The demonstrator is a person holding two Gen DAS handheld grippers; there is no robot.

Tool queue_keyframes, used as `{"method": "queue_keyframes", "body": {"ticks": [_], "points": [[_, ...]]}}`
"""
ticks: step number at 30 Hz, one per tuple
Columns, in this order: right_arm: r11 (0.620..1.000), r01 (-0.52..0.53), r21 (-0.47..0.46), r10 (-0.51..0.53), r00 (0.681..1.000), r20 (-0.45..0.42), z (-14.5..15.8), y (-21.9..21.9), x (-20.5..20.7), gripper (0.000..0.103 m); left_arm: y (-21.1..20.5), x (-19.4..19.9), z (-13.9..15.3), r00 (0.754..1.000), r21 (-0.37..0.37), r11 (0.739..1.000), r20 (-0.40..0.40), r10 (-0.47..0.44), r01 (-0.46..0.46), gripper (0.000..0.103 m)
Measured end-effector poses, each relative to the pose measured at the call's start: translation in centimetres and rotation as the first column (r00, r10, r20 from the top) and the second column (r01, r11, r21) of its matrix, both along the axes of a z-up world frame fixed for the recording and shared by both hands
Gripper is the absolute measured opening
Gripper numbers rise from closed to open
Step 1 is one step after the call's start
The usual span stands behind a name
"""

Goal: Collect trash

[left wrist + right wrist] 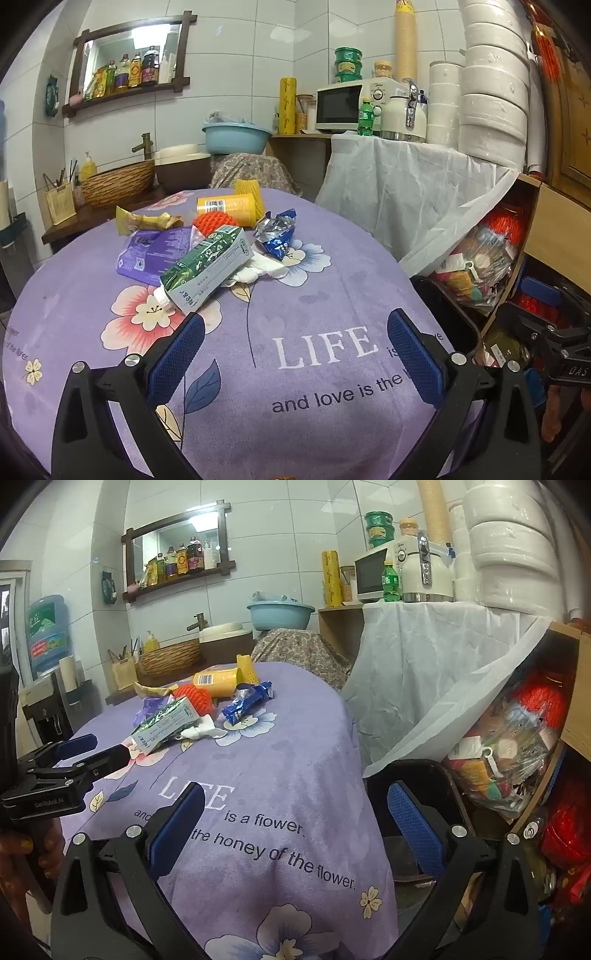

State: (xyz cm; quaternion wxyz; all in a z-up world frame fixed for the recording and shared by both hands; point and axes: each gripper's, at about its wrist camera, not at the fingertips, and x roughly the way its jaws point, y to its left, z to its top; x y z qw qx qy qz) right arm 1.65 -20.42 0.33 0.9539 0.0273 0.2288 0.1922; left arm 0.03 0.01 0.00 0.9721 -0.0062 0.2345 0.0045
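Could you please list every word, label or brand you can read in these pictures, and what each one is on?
"LIFE is a flower" and "and love is the honey of the flower.": tablecloth.
"GenRobot.AI": left gripper body.
"DAS": right gripper body, cut off.
Carton, yellow can barcode, wrappers, shelf bottles, water jug: print too small to read.
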Motion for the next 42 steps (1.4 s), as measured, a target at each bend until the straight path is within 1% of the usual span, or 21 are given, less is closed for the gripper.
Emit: {"method": "queue_keyframes", "body": {"ticks": [6, 7, 9, 14, 16, 42], "points": [[1.000, 0.003, -0.009, -0.003, 1.000, 0.002, 0.0, 0.0, -0.1, 0.098, 0.2, 0.3, 0.3, 1.000, -0.013, 1.000, 0.004, 0.002, -0.002, 0.098], [1.000, 0.004, -0.010, -0.004, 1.000, 0.004, 0.1, 0.0, -0.1, 0.098, 0.1, -0.1, 0.1, 1.000, -0.002, 1.000, 0.007, -0.001, 0.001, 0.098], [1.000, 0.008, -0.014, -0.008, 1.000, 0.009, 0.3, -0.3, 0.0, 0.098, 0.2, -0.1, 0.1, 1.000, -0.005, 1.000, 0.007, -0.004, 0.004, 0.098], [1.000, 0.011, -0.027, -0.011, 1.000, 0.015, 0.5, 0.2, -0.2, 0.098, 0.7, 0.1, 0.3, 1.000, -0.014, 1.000, 0.010, -0.009, 0.009, 0.098], [1.000, 0.012, -0.026, -0.011, 1.000, 0.021, 0.3, 0.0, -0.5, 0.098, -0.4, -0.4, 0.4, 1.000, 0.000, 1.000, 0.017, -0.005, 0.005, 0.098], [1.000, 0.010, -0.020, -0.010, 1.000, 0.013, 0.1, 0.1, -0.4, 0.098, -0.8, -0.2, 0.1, 1.000, 0.009, 1.000, 0.018, -0.012, 0.012, 0.098]]}}
